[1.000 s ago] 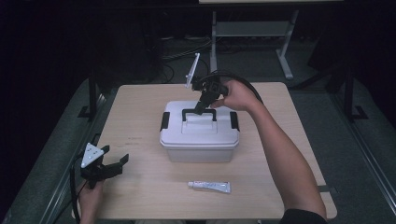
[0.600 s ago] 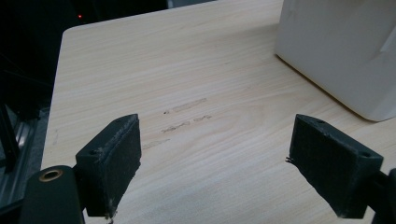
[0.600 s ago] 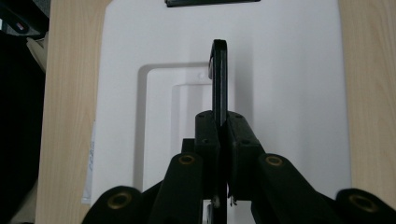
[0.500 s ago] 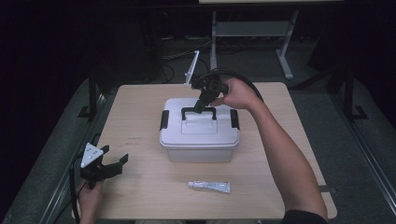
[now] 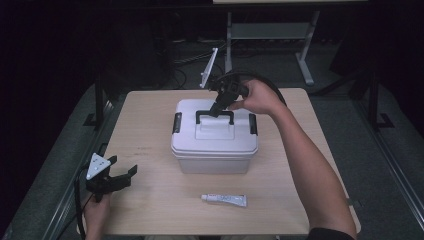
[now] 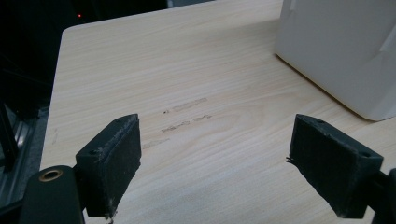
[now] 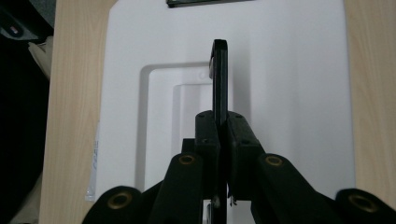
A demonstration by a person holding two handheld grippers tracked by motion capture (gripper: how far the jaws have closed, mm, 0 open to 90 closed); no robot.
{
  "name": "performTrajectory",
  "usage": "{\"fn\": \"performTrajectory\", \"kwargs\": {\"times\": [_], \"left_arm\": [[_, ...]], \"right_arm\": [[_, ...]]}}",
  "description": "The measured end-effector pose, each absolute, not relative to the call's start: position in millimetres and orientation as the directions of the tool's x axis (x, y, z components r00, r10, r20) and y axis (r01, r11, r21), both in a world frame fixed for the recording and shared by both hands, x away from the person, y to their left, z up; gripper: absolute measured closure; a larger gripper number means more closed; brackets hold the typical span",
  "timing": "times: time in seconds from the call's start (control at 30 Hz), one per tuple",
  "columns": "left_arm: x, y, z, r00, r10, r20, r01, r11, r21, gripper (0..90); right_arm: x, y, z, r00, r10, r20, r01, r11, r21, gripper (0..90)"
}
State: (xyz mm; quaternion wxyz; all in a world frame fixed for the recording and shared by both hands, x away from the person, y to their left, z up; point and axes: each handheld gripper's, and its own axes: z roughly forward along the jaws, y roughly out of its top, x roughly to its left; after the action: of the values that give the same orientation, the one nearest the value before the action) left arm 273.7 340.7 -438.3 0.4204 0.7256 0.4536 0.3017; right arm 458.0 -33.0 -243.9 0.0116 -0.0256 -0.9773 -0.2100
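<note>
Nothing much has moved since the earlier frames: right gripper stays clamped on the black handle of the white box, left gripper stays parked at the table's near-left corner.

- Right gripper view: jaws closed tight on the handle, which stands upright on edge above the lid.
- Left gripper view: jaws wide open, nothing between them, bare table below; box corner off to one side, well apart.
- Box sits mid-table, both black side latches look down in the high view, lid on.
- Small tube lies on the table in front of the box, untouched.

Judgement: grasp of the handle is done; box looks still resting on the table, so any lift or carry is still to come. Early stage.
</note>
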Motion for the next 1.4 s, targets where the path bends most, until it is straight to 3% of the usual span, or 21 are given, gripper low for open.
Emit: {"fn": "performTrajectory", "kwargs": {"times": [0.5, 1.4], "left_arm": [[273.8, 339.2, -438.6, 0.413, 0.909, 0.048, 0.405, -0.231, 0.885, 16.1], [268.9, 337.3, -436.9, 0.419, 0.908, 0.024, 0.396, -0.207, 0.895, 16.1]], "right_arm": [[435.5, -68.5, -221.4, -0.996, 0.091, -0.023, 0.074, 0.911, 0.405, 84.4], [377.0, -184.6, -211.1, -0.955, 0.292, -0.054, 0.246, 0.88, 0.407, 84.4]]}}
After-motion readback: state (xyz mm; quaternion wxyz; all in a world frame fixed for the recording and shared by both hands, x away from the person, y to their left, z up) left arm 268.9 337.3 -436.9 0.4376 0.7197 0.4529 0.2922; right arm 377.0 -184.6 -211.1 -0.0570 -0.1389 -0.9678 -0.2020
